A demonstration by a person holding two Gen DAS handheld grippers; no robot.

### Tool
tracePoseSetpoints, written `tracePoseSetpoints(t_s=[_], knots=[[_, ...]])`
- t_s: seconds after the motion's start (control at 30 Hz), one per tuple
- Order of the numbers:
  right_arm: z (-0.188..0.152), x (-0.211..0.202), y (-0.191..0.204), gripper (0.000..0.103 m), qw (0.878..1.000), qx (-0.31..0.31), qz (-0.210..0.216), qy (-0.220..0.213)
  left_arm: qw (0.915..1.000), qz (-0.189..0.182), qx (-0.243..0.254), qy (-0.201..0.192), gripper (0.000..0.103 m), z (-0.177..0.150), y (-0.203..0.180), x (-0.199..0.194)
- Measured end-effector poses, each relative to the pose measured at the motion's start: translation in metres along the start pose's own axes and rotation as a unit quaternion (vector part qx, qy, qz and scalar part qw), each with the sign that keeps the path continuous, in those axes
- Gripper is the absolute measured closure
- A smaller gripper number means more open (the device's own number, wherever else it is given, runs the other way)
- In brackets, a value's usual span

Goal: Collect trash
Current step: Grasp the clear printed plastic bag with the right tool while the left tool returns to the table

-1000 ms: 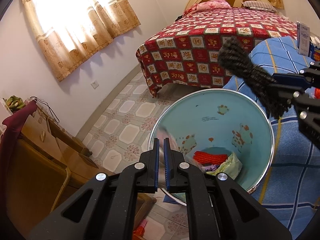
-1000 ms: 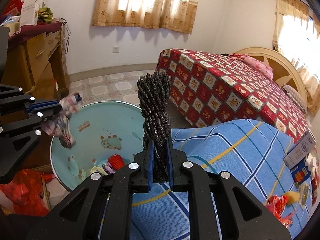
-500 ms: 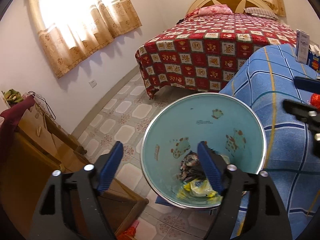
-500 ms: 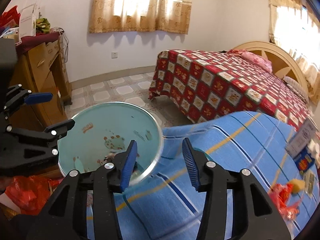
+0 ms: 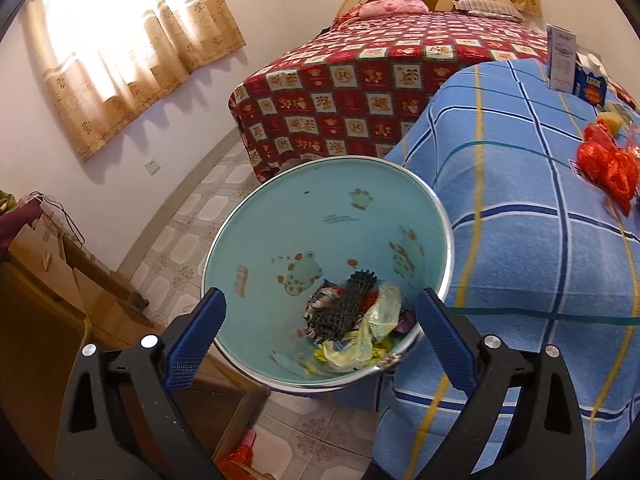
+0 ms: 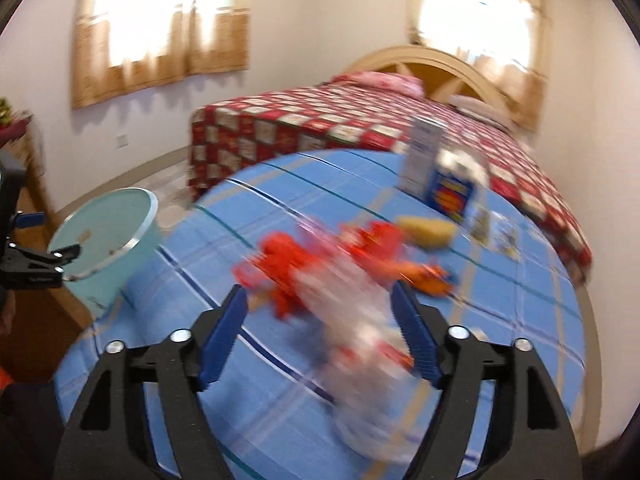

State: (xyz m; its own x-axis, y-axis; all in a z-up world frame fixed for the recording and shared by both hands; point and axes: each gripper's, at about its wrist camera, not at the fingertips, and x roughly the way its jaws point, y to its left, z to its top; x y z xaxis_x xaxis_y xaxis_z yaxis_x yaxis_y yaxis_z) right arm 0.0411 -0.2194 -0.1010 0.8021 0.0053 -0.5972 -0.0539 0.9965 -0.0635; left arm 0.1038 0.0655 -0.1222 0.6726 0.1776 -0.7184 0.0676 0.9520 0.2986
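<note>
Bin stood beside bench; left claw opening above bin, nothing held; right claw opening over blurred red wrappers, gripping nothing.

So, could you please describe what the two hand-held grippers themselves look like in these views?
Both look alike. The left hand-held gripper has a matte black frame with triangular cut-outs, round silver bolt heads at the joints, and two fingers faced with dark blue ribbed pads. The right hand-held gripper is the same build: black frame, silver bolts, blue textured pads. No cables or readable markings are visible on either.
</note>
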Motion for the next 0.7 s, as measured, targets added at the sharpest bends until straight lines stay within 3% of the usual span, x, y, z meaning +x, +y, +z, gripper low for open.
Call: tracePoseSetpoints(t_s=[0.27, 0.37, 0.4, 0.5, 0.7], knots=[[-0.024, 0.017, -0.031, 0.027, 0.999, 0.028, 0.009, 0.031, 0.9995, -0.016, 0.025, -0.010, 0.009, 0.003, -0.025, -0.016], [-0.030, 0.026, -0.036, 0.058, 0.998, 0.028, 0.030, 0.056, 0.9992, -0.022, 0.031, -0.014, 0.009, 0.007, -0.034, -0.021], [-0.032, 0.024, -0.036, 0.061, 0.998, 0.025, 0.032, 0.056, 0.9990, -0.025, 0.033, -0.016, 0.009, 0.009, -0.039, -0.023], [-0.032, 0.014, -0.036, 0.066, 0.998, 0.031, 0.039, 0.042, 0.9982, -0.035, 0.043, -0.024, 0.009, 0.016, -0.056, -0.030], [-0.021, -0.020, -0.060, 0.066, 0.998, 0.064, 0.022, -0.011, 0.9951, -0.066, 0.060, -0.044, 0.009, 0.036, -0.103, -0.046]])
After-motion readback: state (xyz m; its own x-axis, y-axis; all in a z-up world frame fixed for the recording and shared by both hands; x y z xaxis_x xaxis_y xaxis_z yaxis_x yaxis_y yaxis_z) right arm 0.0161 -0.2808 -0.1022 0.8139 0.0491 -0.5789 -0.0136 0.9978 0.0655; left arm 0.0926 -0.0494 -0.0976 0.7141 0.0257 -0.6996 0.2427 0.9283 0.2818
